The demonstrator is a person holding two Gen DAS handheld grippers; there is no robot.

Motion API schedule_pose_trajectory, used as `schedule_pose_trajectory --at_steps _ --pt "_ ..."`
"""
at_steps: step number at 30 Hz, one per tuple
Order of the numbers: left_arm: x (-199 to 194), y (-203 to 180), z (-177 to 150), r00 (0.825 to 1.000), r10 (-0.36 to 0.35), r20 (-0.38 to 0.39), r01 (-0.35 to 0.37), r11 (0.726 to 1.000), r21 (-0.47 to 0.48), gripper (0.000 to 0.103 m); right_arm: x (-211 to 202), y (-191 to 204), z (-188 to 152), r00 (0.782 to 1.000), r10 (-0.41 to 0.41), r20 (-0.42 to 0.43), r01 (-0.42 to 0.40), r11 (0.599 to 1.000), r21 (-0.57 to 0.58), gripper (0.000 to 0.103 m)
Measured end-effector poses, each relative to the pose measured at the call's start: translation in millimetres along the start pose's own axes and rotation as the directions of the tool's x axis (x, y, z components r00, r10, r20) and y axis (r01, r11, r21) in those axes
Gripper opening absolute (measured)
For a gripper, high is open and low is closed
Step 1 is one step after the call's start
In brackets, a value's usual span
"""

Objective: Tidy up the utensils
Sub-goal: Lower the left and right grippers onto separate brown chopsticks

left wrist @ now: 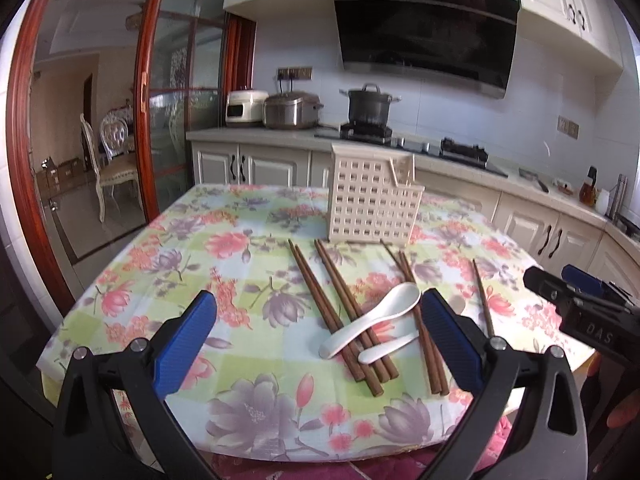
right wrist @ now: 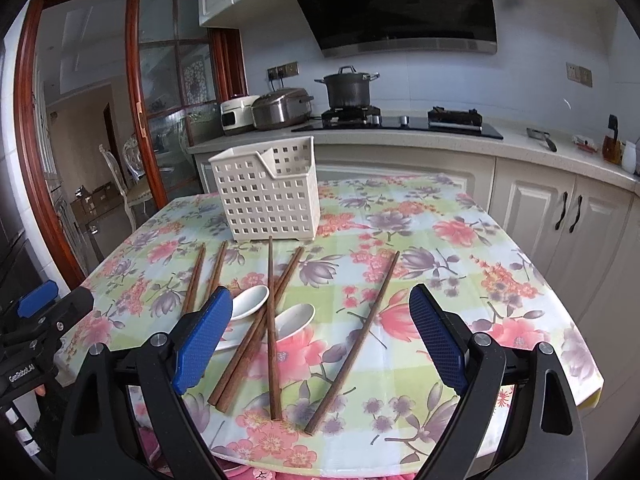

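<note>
A cream perforated utensil basket (left wrist: pixel 374 204) (right wrist: pixel 268 192) stands upright at the far middle of the floral tablecloth. Several brown wooden chopsticks (left wrist: pixel 340 308) (right wrist: pixel 272 320) lie loose in front of it. Two white ceramic spoons (left wrist: pixel 372 316) (right wrist: pixel 294 320) lie among the chopsticks. One chopstick (right wrist: pixel 356 340) lies apart to the right. My left gripper (left wrist: pixel 320 340) is open and empty above the near table edge. My right gripper (right wrist: pixel 320 340) is open and empty, also near the front edge; it shows at the right of the left wrist view (left wrist: pixel 576 292).
The table (left wrist: pixel 168 248) (right wrist: pixel 460 248) carries a floral cloth. Behind it runs a kitchen counter (right wrist: pixel 400 140) with a pot (right wrist: pixel 348 88), rice cookers (right wrist: pixel 280 108) and a hob. A glass sliding door (left wrist: pixel 172 100) stands at the left.
</note>
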State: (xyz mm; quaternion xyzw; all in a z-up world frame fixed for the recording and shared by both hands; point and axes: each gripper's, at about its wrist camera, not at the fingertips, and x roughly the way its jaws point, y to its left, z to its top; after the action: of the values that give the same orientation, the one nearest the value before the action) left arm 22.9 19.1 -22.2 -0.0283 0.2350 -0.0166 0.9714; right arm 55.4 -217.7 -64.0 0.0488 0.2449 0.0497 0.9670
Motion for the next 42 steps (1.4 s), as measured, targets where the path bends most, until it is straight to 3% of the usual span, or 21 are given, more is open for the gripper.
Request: schedule_pose_trajectory --at_steps 4,10,13,19,26,33,42 --pt "14 1 -4 0.996 -0.036 -0.084 0.037 0.999 0.009 0.098 19 -11 1 0.998 -0.052 -0.044 0.052 0.999 0.009 0.084" --pt "43 9 -2 0.986 -0.014 -0.165 0.013 1.0 -0.006 0.098 62 -28 -1 0.982 -0.053 -0.18 0.061 0.997 0.038 0.083" --pt "69 17 3 0.973 0.003 -0.232 -0.009 1.0 -0.022 0.098 87 -35 -1 0.968 -0.056 -0.245 0.068 0.997 0.041 0.077" --pt "126 31 15 0.939 0.025 -0.343 -0.047 0.997 -0.057 0.098 127 -50 4 0.939 -0.034 -0.342 0.07 0.993 0.094 0.049" --pt "166 42 28 0.918 0.047 -0.394 -0.084 0.993 -0.078 0.075 152 -51 10 0.918 -0.031 -0.395 0.069 0.994 0.081 0.031" --pt "186 46 26 0.898 0.07 -0.435 -0.107 0.992 -0.061 0.062 164 -49 14 0.915 -0.077 -0.396 0.093 0.995 0.02 0.018" --pt "211 41 26 0.882 0.093 -0.461 -0.123 0.992 -0.036 0.049 168 -45 15 0.92 -0.081 -0.385 0.077 0.997 -0.027 0.012"
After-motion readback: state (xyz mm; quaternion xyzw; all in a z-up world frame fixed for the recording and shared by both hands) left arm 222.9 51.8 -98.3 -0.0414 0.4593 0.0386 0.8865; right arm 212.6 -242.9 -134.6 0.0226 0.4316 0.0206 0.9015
